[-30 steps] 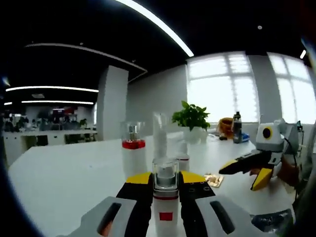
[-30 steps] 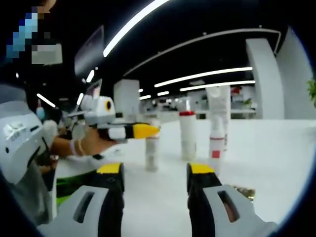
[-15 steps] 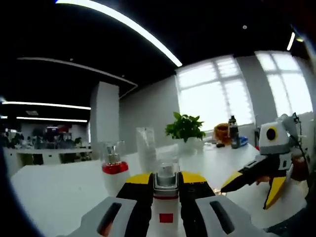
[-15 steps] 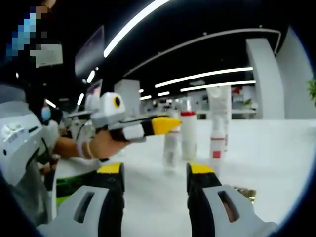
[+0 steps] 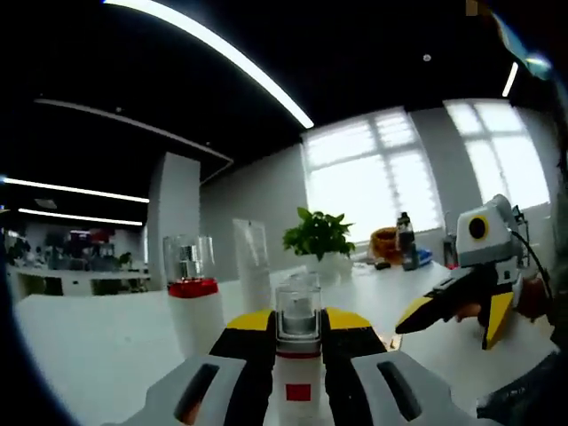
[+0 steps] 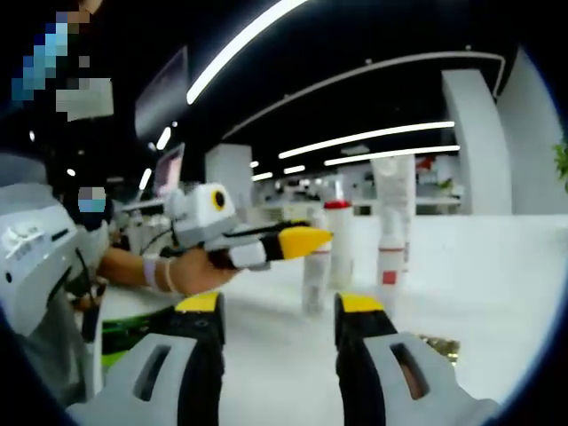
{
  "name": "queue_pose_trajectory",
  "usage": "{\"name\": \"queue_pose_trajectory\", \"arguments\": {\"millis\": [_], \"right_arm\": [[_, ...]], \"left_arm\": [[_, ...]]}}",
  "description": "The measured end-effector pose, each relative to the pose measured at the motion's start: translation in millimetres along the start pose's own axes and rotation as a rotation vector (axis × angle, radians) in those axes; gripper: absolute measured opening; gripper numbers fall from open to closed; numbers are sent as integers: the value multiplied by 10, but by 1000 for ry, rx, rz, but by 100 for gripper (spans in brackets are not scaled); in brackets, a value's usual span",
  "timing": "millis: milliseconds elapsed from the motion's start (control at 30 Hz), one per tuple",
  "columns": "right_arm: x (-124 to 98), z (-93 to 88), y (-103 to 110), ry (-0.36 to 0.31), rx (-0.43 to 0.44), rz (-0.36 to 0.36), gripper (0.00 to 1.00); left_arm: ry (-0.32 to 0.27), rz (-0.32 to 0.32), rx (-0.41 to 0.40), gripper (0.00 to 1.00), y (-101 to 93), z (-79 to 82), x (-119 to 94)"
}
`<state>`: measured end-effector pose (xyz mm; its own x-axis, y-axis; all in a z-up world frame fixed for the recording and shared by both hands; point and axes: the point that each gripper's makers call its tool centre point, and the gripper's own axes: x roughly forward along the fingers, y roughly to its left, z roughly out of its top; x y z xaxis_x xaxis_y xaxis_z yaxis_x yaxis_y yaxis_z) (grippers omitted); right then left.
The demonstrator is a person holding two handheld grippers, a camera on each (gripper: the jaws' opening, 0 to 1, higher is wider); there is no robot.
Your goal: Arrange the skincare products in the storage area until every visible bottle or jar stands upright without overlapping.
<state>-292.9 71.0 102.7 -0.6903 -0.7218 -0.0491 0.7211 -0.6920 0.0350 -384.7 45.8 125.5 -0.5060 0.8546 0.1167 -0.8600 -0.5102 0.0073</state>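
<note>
My left gripper [image 5: 298,342] squeezes a clear-capped bottle [image 5: 297,355] just beside the red-collared bottle [image 5: 193,306]. My right gripper [image 6: 277,311] is wide open, holding nothing.

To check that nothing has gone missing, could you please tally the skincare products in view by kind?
Bottles: 3 (held bottle in the left gripper, red-banded bottle, red-label bottle)
Tall white tube: 1
Total: 4
</note>
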Motion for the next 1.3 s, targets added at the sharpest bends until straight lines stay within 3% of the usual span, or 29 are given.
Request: {"name": "queue_pose_trajectory", "arguments": {"millis": [433, 633, 867, 933, 1133, 1300], "right_arm": [[14, 12, 15, 1, -5, 6, 48], [-5, 23, 5, -2, -9, 0, 48], [-8, 22, 9, -2, -13, 2, 48], [-6, 22, 11, -3, -14, 3, 48], [-16, 17, 9, -3, -16, 3, 47], [-50, 3, -21, 0, -20, -9, 47]], "left_arm": [[45, -4, -57, 21, 88, -5, -111], [149, -7, -33, 28, 80, -190, -164], [272, -65, -22, 37, -72, -437, -309], [326, -57, -3, 37, -69, -535, -352], [382, -50, -2, 36, -106, -666, -395], [452, -19, 28, 25, -102, -795, -461]]}}
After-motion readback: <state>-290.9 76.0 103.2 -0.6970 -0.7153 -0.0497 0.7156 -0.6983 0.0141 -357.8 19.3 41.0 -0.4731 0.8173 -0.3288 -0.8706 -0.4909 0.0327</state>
